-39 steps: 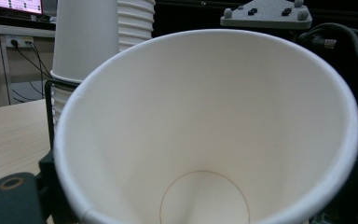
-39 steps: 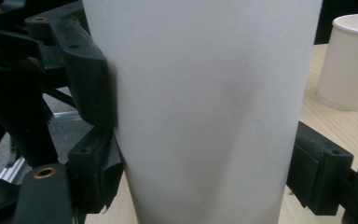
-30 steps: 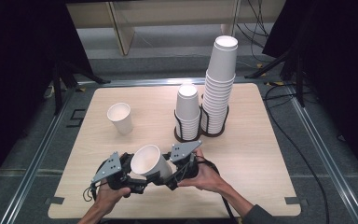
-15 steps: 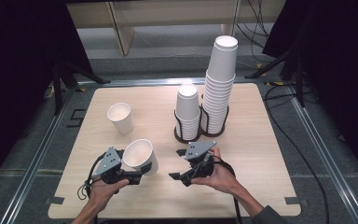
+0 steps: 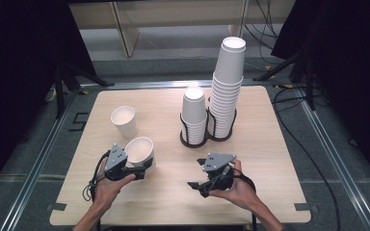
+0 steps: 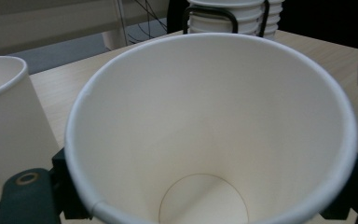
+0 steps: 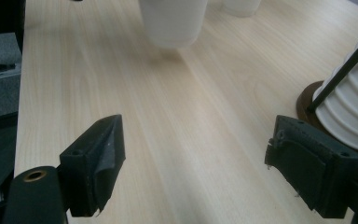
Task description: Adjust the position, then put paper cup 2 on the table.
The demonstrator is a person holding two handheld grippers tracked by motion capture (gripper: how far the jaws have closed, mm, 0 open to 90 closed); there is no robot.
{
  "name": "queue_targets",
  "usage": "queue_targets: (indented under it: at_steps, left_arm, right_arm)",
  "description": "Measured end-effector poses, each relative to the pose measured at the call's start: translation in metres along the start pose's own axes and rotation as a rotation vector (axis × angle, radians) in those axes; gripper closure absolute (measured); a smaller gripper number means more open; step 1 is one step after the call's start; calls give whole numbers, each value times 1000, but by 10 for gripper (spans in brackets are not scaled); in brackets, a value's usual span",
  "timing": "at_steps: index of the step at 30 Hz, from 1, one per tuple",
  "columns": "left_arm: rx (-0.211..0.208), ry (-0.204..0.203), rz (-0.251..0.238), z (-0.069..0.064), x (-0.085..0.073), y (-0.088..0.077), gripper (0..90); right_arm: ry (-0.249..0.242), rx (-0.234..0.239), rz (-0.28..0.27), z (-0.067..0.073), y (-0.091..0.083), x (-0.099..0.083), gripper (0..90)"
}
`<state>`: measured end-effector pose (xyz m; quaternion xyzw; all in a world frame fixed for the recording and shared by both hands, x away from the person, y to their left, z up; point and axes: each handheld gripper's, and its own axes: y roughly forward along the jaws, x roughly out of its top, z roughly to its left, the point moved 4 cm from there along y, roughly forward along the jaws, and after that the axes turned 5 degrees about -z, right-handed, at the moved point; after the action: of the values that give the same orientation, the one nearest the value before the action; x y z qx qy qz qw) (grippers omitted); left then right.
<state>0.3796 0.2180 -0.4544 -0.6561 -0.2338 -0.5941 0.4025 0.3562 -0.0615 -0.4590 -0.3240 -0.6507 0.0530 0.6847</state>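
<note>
The high view is looking down from six o'clock; both gripper views are sitting close, sharing the cup rack (image 5: 207, 137) (image 6: 209, 14) (image 7: 335, 81) toward twelve.

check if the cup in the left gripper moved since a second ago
Yes. The held paper cup has shifted left, away from the cup rack and nearer the standing cup.

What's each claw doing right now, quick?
Left claw: closed on a paper cup, mouth facing its camera.
Right claw: open, nothing between the jaws, above the table.
</note>
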Motion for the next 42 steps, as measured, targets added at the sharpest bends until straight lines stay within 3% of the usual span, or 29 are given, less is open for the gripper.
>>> queue_targets:
  at_steps: [3,8,13,16,17,25,42]
  left_arm:
    - [8,-7,-12,6,1,6,155]
    - [34,6,12,14,2,14,154]
    - [45,1,22,19,1,21,154]
    - [45,4,39,23,1,25,154]
    - [39,1,18,25,2,28,154]
    - [68,-12,15,34,13,36,154]
    - [106,0,15,42,21,69,151]
  right_arm:
    - [-2,-8,11,2,-1,-5,185]
    - [12,-9,24,4,-2,-10,184]
    - [-21,-11,38,7,-2,-12,175]
    - [6,-8,39,9,-3,-14,175]
    - [9,-9,45,10,-4,-14,175]
    - [34,-24,28,10,-13,-19,171]
    - [46,-23,49,11,-15,-26,175]
